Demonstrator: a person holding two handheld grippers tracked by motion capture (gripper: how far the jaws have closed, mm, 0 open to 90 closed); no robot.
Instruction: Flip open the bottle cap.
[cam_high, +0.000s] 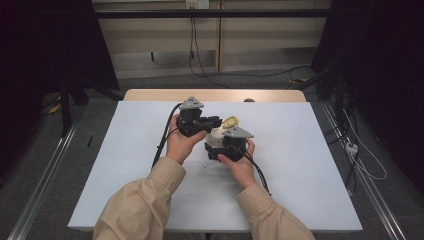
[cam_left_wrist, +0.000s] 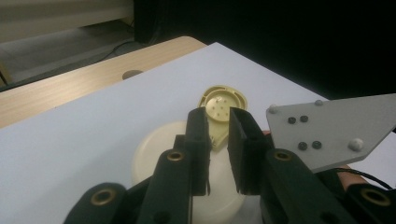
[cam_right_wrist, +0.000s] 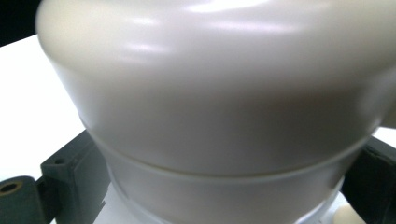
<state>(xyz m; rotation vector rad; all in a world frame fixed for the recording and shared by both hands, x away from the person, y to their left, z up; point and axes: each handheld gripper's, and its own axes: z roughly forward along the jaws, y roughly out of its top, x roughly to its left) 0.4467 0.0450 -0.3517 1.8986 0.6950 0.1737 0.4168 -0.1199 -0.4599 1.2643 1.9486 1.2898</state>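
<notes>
On the white table (cam_high: 125, 165), near its middle, a person held two black grippers close together. The left gripper (cam_high: 212, 121) sat in the left hand (cam_high: 181, 142), and its tip pointed across to the right. The right gripper (cam_high: 214, 148) sat in the right hand (cam_high: 240, 162), a little nearer to the person.

Between the two grippers stood a cream bottle (cam_high: 218, 133) with a round, wide body. The right gripper's jaws were closed on the bottle, one on each side. In the right gripper view the bottle (cam_right_wrist: 219, 102) was very near and blurry, with a dark jaw pressed at each edge of its lower part.

A yellow flip cap (cam_high: 231, 121) stood open at the top of the bottle. In the left gripper view the cap (cam_left_wrist: 222, 106) showed small holes on its inner side. The left gripper (cam_left_wrist: 218, 135) was right at the cap. Its two jaws stood a little apart with the edge of the cap between them, but I could not tell if the pads pressed on it. The cream bottle (cam_left_wrist: 154, 154) showed below those jaws.

A grey plate (cam_left_wrist: 327, 130) on top of the right gripper was just beside the left jaws.
</notes>
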